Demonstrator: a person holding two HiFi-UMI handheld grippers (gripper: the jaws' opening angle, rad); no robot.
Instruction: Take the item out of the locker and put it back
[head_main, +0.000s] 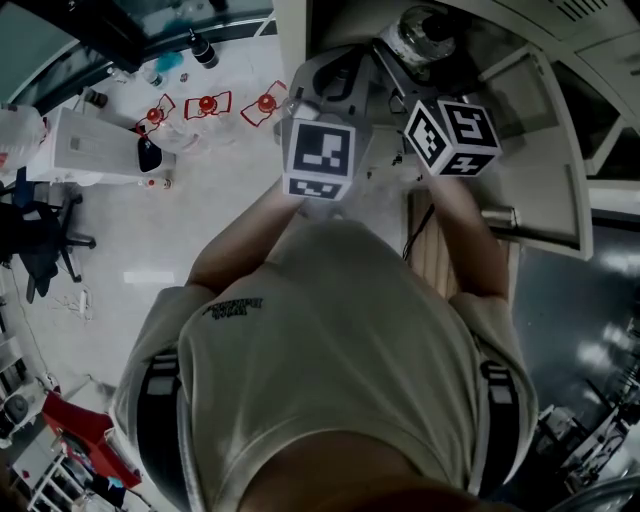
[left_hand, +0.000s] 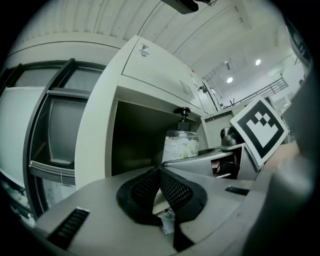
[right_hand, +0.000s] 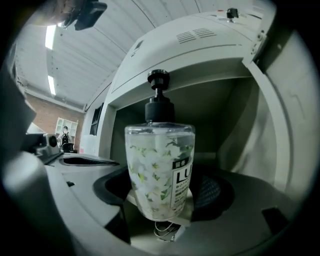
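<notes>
Right tool (right_hand: 161, 197) clamps a clear, rounded, floral-printed pump bottle (right_hand: 159, 165).

A person in a pale T-shirt (head_main: 330, 380) with dark shoulder straps stretches both arms forward. The left tongs (head_main: 328, 85) and right tongs (head_main: 412, 75) are raised side by side, with their marker cubes close together. Just ahead of the right tongs, a clear pump bottle (head_main: 424, 36) shows from above at the mouth of a pale locker (head_main: 545, 110). The locker's panels spread to the right of the right tongs. Well left of the left tongs, on the floor (head_main: 230, 200), are three red-framed objects (head_main: 208, 104), a white box (head_main: 85, 148) and a dark office chair (head_main: 40, 240).
</notes>
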